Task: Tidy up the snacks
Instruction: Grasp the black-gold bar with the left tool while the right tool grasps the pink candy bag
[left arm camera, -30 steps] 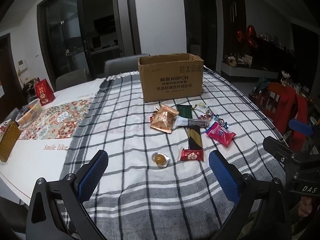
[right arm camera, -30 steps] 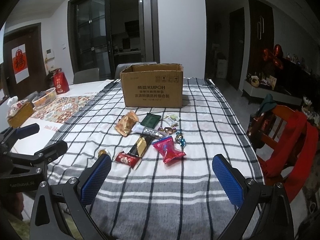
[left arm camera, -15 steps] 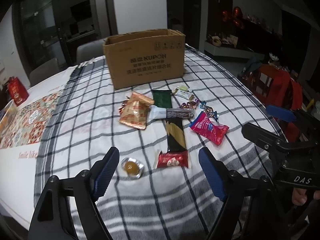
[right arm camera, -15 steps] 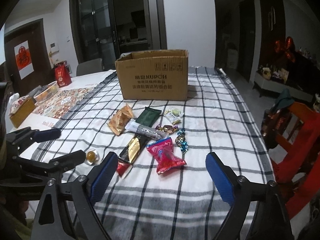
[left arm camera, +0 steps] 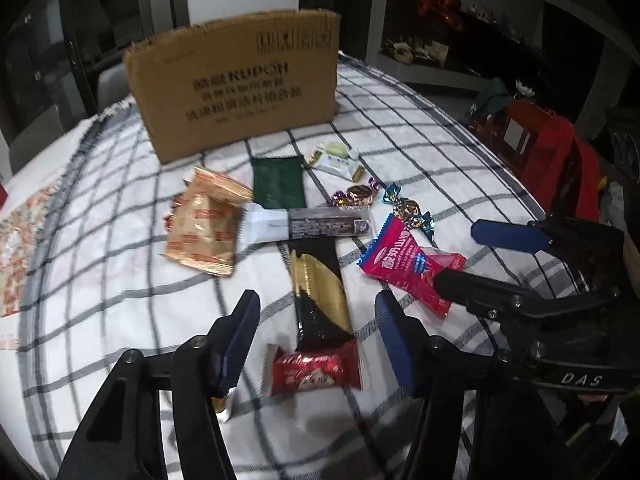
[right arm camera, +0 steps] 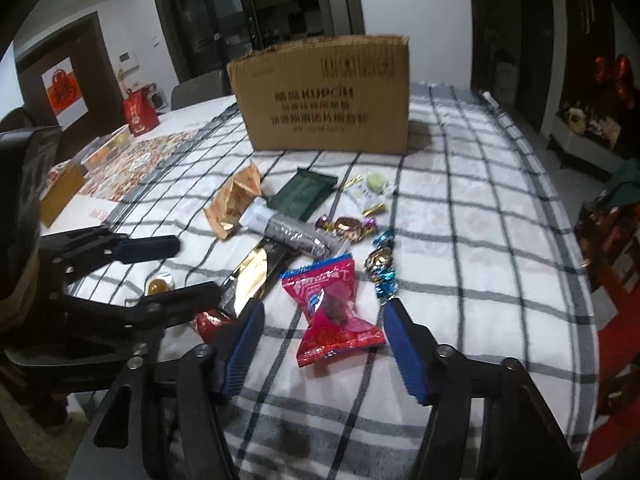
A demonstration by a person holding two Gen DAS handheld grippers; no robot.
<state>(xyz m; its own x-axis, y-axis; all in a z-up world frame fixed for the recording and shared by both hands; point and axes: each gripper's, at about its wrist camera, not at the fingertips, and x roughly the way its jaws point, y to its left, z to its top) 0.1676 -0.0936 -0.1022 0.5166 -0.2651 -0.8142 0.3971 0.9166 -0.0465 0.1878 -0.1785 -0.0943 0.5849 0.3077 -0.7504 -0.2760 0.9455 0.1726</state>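
Left wrist view: left claw [left arm camera: 316, 340] half-wide and closing, small glossy red wrapper [left arm camera: 314, 368] between unpressed pads, crinkly foil packets before brown corrugated cardboard box [left arm camera: 236, 84], contents unseen; right wrist view: right claw [right arm camera: 322, 348] closing astride shiny pink pouch [right arm camera: 336, 316] on checked cloth worktop [right arm camera: 480, 264].

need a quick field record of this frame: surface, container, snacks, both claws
surface: table under a checked cloth
container: open cardboard box, upright at the far side, behind the snacks
snacks: loose on the cloth, none seen in the box
left claw: closing, small red packet between its fingers, pads not on it
right claw: closing, pink packet between its fingers, pads not on it
other: wrapped candies beside a dark green packet
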